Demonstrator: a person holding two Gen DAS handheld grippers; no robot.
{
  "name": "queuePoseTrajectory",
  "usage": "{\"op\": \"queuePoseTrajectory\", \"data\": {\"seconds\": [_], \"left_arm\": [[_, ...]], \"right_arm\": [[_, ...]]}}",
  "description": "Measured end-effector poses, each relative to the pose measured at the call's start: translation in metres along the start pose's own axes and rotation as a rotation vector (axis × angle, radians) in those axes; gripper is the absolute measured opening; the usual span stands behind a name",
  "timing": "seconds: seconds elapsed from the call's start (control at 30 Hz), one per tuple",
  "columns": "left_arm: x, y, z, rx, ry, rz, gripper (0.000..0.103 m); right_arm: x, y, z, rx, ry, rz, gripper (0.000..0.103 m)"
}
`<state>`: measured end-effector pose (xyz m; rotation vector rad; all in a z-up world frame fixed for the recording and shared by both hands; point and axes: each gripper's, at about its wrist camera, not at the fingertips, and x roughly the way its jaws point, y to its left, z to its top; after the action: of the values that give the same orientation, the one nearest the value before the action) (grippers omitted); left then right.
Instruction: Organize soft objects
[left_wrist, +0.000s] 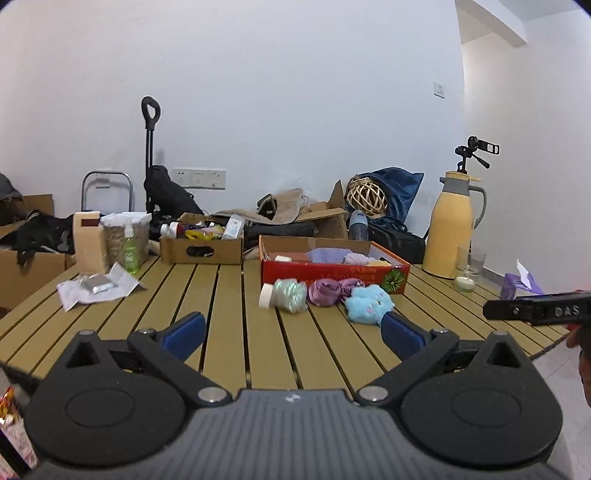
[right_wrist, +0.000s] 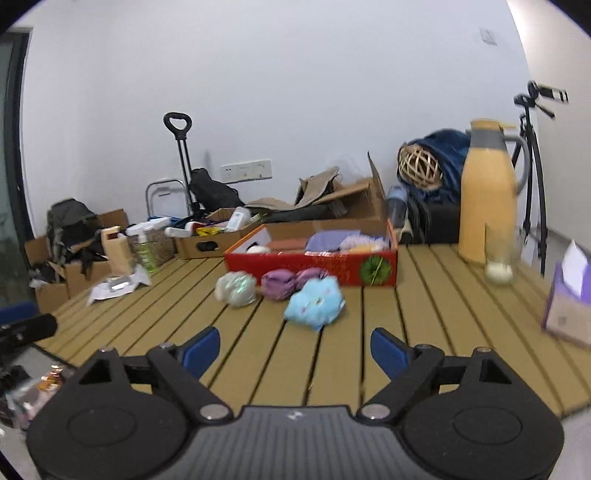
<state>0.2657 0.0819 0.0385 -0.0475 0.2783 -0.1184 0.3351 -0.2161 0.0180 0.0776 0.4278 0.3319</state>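
Both grippers, left (left_wrist: 293, 330) and right (right_wrist: 295, 349), hang over the near edge of a slatted, tan table (left_wrist: 229, 317) with blue-padded jaws spread wide and nothing between them. Three soft bundles lie in a row just before a shallow red cardboard box (left_wrist: 334, 275): a shimmery pale-green roll (left_wrist: 290, 293), a satiny mauve wad (left_wrist: 330, 291) and a fluffy light-blue plush (left_wrist: 369, 304). Folded lilac and cream fabrics fill the box. A smooth yellow jug (left_wrist: 452, 229) stands to the right.

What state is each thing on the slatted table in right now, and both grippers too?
Left gripper: open, empty.
Right gripper: open, empty.
Red box: open-topped, holding folded cloths.
Light blue plush: loose on the table.
Purple cloth bundle: loose, outside the box.
Yellow thermos jug: upright, lid on.
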Motion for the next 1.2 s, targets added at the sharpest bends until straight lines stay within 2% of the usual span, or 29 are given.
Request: {"op": "queuePoseTrajectory", "data": {"seconds": [0.2,0.33,0.43,0.5,0.6,0.7,0.87,1.03,1.13,1.17,1.2], "left_arm": [[-0.023,-0.013,0.001,0.027,-0.035,-0.019,0.103],[-0.025,-0.021,0.003,0.046,-0.050,-0.036,0.103],[-0.016,-0.021,0.001,0.039,-0.032,-0.040,0.103],[-0.006,-0.017,-0.002,0.011,-0.015,-0.055,0.103],[0.009,-0.004,0.000,-0.096,-0.006,-0.079,0.103],[0.034,0.006,0.004,-0.145,0.016,-0.080,0.103],[0.094,0.009,0.011,-0.132,0.063,-0.086,0.103],[0.172,0.004,0.016,-0.113,0.135,-0.088,0.102],[0.217,-0.006,0.017,-0.101,0.220,-0.163,0.083],[0.229,-0.011,0.017,-0.086,0.240,-0.184,0.078],[0.243,-0.019,0.018,-0.061,0.256,-0.202,0.076]], "right_arm": [[-0.035,0.021,-0.005,-0.068,-0.046,0.036,0.089],[-0.033,0.022,-0.003,-0.065,-0.043,0.041,0.089],[-0.027,0.019,-0.005,-0.043,-0.041,0.029,0.089],[-0.018,0.015,-0.008,-0.031,-0.032,0.023,0.089],[-0.001,0.006,-0.015,-0.007,-0.006,0.011,0.089],[0.021,0.000,-0.018,0.012,0.032,-0.013,0.089],[0.062,-0.008,-0.010,0.015,0.061,-0.020,0.089],[0.117,-0.021,0.013,0.012,0.068,-0.004,0.088],[0.156,-0.036,0.027,0.017,0.086,0.005,0.086],[0.171,-0.042,0.031,0.010,0.097,0.009,0.081],[0.183,-0.046,0.036,0.001,0.111,0.006,0.072]]}}
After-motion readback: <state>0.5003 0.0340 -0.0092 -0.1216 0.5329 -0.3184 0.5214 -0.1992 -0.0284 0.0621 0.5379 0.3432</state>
